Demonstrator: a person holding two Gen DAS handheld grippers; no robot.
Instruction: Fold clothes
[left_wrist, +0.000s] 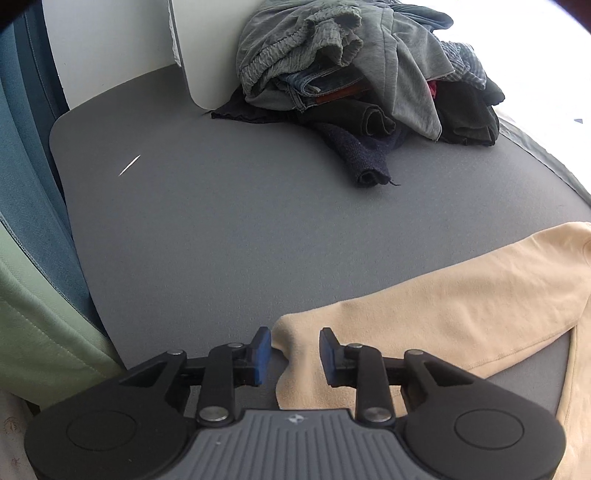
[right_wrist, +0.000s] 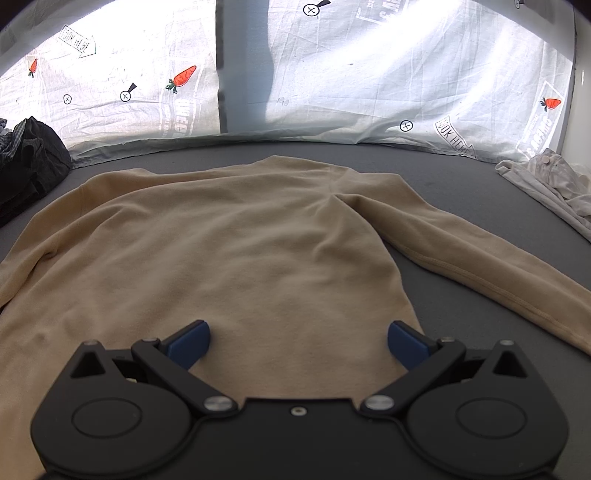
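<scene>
The beige sweater (right_wrist: 229, 236) lies flat under both grippers. The left gripper (left_wrist: 295, 352) stands part open over its cuff, gripping nothing; the right gripper (right_wrist: 298, 341) gapes wide, empty.

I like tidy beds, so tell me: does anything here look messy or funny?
Yes, the pile of clothes at the far end of the grey mat is a jumble, with a dark knit piece trailing out. The beige sweater lies flat, just creased by one armpit. Nothing looks torn or spilled.
</scene>
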